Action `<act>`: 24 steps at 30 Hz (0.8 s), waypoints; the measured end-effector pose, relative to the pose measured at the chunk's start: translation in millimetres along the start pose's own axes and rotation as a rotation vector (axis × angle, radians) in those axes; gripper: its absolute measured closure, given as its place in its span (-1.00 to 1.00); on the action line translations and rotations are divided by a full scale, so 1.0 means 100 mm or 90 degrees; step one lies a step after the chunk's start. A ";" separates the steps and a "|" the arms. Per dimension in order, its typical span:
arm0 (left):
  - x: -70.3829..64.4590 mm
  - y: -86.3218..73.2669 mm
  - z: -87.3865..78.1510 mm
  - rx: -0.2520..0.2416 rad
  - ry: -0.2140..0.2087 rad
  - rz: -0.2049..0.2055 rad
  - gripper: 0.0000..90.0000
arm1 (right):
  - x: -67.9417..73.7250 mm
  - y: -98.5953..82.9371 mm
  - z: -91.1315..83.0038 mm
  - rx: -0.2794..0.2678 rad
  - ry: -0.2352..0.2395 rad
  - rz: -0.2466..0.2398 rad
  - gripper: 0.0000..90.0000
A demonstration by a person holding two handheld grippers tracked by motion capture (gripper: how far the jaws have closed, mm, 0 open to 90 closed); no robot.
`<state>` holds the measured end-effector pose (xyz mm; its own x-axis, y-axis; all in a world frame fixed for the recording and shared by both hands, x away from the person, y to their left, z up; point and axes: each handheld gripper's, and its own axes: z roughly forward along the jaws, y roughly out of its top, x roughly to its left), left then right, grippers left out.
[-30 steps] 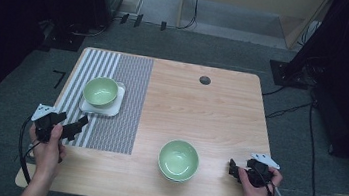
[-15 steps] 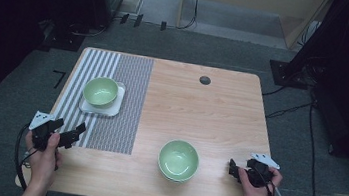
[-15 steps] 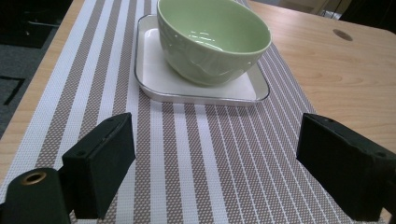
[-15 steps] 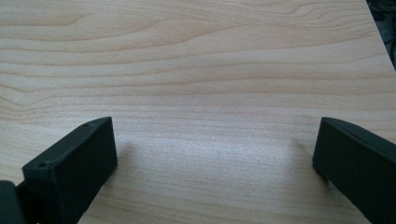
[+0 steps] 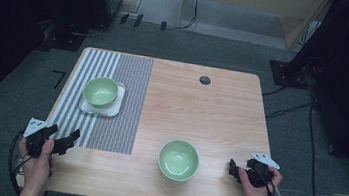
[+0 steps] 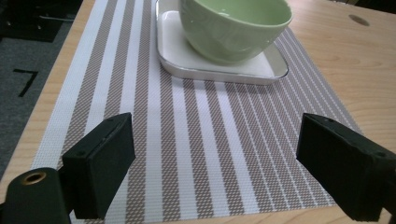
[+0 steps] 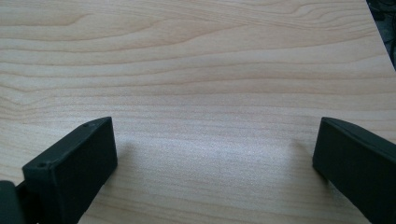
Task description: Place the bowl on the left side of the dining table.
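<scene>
A: Nearest to me first. My left gripper sits at the near left corner of the light wooden counter, jaws spread wide, nothing between them. In the left gripper view it looks straight up the brown-and-white striped woven placemat.

B: Right side?

A: My right gripper is low at the near right edge, jaws wide too, empty. The right gripper view has bare wood grain between them. I judge both are parked at the corners so the middle stays free to work in.

B: Bowls?

A: A pale green ceramic bowl stands on bare wood near the front edge, between the two grippers but nearer the right one, apart from it. Upright, empty as far as I can see.

B: And further off?

A: A second pale green ceramic bowl sits upright on a white rounded square plate, which lies on the placemat's striped left part. The left gripper points at it, well short of touching. I'd guess plate under bowl is a place setting, and the loose bowl hasn't got one.

B: Anything beyond that?

A: A small dark round hole near the counter's far edge.
</scene>
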<state>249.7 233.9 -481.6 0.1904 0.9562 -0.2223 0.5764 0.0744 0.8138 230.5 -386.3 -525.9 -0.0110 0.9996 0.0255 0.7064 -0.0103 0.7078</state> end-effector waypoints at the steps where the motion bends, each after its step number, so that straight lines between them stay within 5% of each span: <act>1: 0.01 -0.01 0.00 0.001 0.002 0.002 -0.75 | 0.00 0.00 0.00 0.000 0.000 0.000 -1.00; 24: 0.30 -0.31 -0.01 0.061 0.076 0.049 -0.73 | 0.01 0.00 0.00 0.000 -0.004 0.005 -1.00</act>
<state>236.4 260.2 -512.6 0.1450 0.9852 -0.0912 0.6380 -0.0226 0.7697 230.0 -385.5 -525.9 -0.0014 0.9997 0.0259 0.7063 -0.0173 0.7077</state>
